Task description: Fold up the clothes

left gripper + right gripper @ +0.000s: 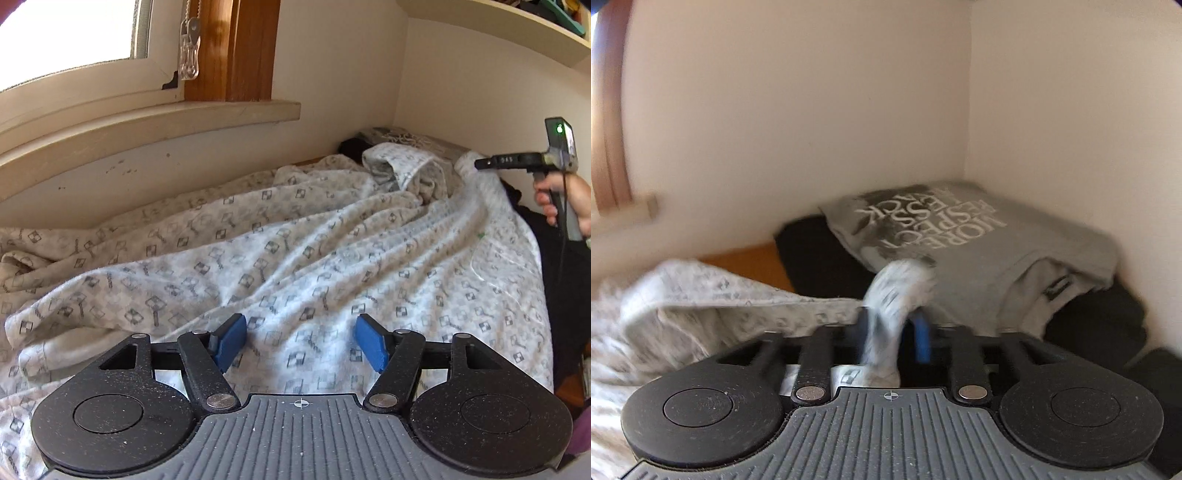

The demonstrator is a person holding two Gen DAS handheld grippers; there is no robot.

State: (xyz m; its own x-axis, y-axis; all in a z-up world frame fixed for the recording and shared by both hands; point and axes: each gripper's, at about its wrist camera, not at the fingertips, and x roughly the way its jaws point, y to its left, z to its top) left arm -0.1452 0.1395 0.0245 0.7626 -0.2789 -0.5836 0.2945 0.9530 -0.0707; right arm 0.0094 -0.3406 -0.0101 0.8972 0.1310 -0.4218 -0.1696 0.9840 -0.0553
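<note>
The white patterned garment (295, 251), printed all over with small checkered squares and writing too small to read, lay rumpled across the bed below the window sill (147, 122). The left gripper (300, 341) hovered over it, blue pads spread, nothing between them. The right gripper (892, 334) pinched a bunched fold of that cloth. Behind lay a folded grey T-shirt (979, 251); its upside-down white lettering was blurred, perhaps "MORE"

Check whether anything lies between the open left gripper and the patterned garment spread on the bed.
Nothing visible does. The left gripper hangs with jaws apart directly over the patterned garment, only bare cloth between and ahead of its blue pads. The right gripper has a bunched fold of that garment between its pads at the far end.
</note>
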